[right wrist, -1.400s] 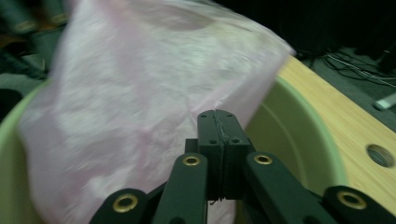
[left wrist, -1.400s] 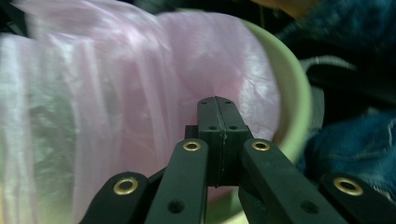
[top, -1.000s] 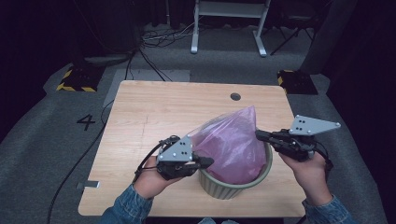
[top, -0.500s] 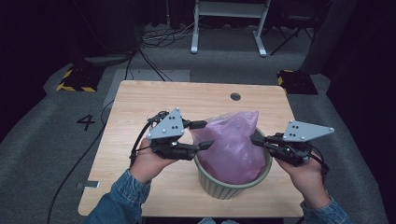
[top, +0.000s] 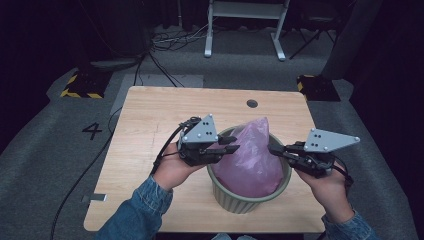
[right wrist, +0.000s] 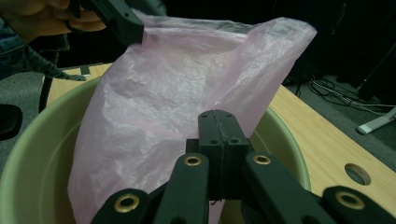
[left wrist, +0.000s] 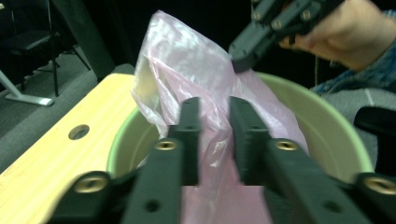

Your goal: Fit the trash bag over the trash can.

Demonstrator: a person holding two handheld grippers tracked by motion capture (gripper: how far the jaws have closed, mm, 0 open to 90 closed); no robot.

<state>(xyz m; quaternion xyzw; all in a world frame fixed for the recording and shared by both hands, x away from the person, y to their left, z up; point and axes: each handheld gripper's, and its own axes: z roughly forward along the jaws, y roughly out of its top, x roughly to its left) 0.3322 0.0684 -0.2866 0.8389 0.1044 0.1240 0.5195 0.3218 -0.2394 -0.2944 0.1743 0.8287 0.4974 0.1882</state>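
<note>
A pink plastic bag [top: 252, 160] stands up out of a pale green pot [top: 235, 200] near the table's front edge. At the bag's left side my left gripper [top: 234, 145] has just been closing. In the left gripper view its jaws [left wrist: 215, 105] still show a narrow gap, with the bag's film [left wrist: 187, 56] between them and not pinched. My right gripper [top: 272, 149] is at the bag's right side. In the right gripper view the jaws [right wrist: 218, 116] are pressed together on the bag's edge [right wrist: 177, 88], above the pot's rim [right wrist: 28, 154].
The wooden table [top: 160, 115] has a round cable hole [top: 252, 103] at the back. A black cable [top: 80, 180] trails off the table's left side. A white stand [top: 245, 25] and dark cases stand on the floor behind.
My left gripper rose from the pot's left rim, spread its jaws wide, then narrowed them around the bag's left side. The right gripper has stayed on the bag.
</note>
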